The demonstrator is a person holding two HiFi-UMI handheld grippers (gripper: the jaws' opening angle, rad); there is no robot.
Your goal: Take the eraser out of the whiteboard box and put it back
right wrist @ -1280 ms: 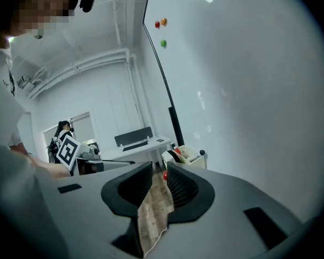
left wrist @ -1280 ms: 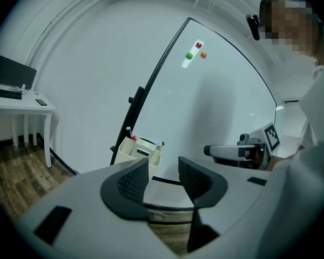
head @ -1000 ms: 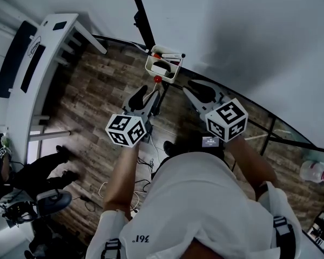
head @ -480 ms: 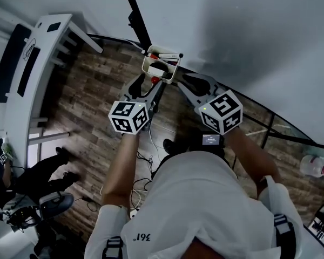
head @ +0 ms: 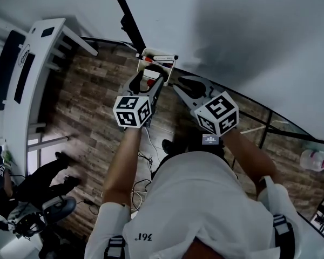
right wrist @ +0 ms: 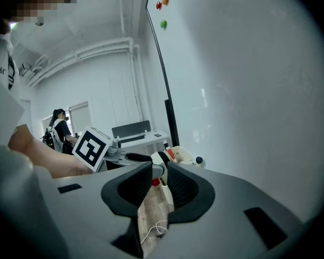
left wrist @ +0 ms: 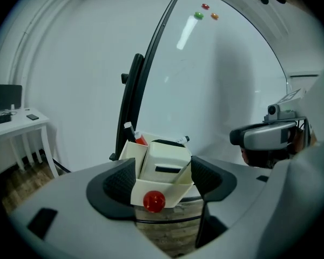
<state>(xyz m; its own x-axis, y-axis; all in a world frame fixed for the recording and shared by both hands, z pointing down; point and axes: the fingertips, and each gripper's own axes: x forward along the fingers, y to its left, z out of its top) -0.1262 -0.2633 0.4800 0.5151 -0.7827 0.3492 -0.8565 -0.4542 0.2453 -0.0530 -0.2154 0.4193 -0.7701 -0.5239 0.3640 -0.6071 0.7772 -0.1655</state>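
The cream whiteboard box (left wrist: 175,193) hangs on the board's lower edge, a red ball magnet (left wrist: 154,200) on its front. The white eraser (left wrist: 164,163) with a black slot sits inside it, and markers (left wrist: 136,136) stand behind. My left gripper (left wrist: 163,177) has its jaws opening wide, one on each side of the box's front, and the pads do not press on it. From the head view the left gripper (head: 148,80) reaches the box (head: 157,63). My right gripper (head: 178,85) hovers just right of the box, jaws a narrow gap apart with nothing between them (right wrist: 160,183).
The whiteboard (head: 232,31) fills the far side, with a black frame post (head: 127,15) beside the box. A white desk (head: 38,53) stands at left, and a seated person (head: 21,182) is at lower left. Cables (head: 143,161) lie on the wooden floor.
The left gripper moved forward up to the box and its jaws spread wider around the box's front. The right gripper barely shifted.
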